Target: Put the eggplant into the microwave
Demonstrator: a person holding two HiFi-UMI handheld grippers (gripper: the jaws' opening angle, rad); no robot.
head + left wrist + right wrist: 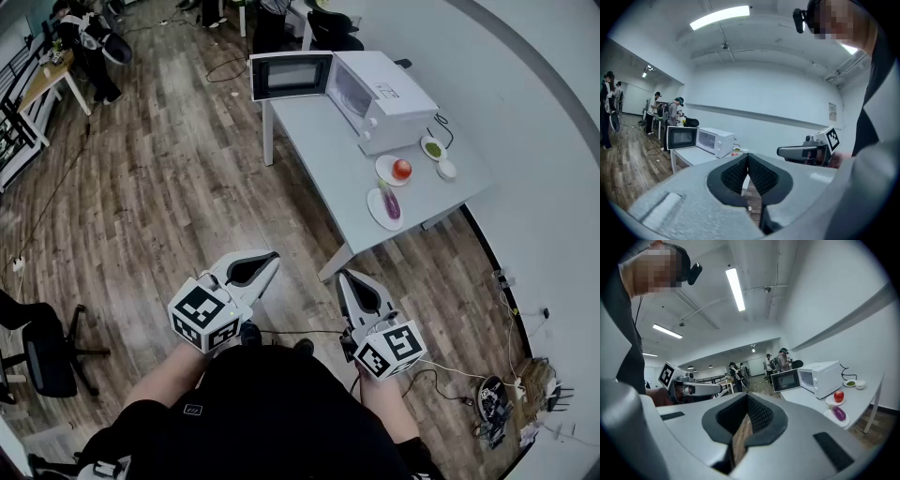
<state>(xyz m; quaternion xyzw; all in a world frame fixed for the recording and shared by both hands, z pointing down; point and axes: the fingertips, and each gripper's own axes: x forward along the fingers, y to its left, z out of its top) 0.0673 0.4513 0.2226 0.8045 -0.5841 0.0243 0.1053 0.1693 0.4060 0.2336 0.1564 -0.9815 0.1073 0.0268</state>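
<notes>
Grey surface stands on wooden floor. On it: red tomato on white plate; dish with green contents; small white bowl just beside the dish. Black office chair at left edge. Tangled cables on the floor by the right wall. Wooden desk far left, person beside it.

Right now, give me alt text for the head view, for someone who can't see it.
A person holds the left gripper and the right gripper, both shut and empty, over a wooden floor. Ahead stands a grey table with a white microwave, its door open, and a purple eggplant on a plate near a tomato.
</notes>
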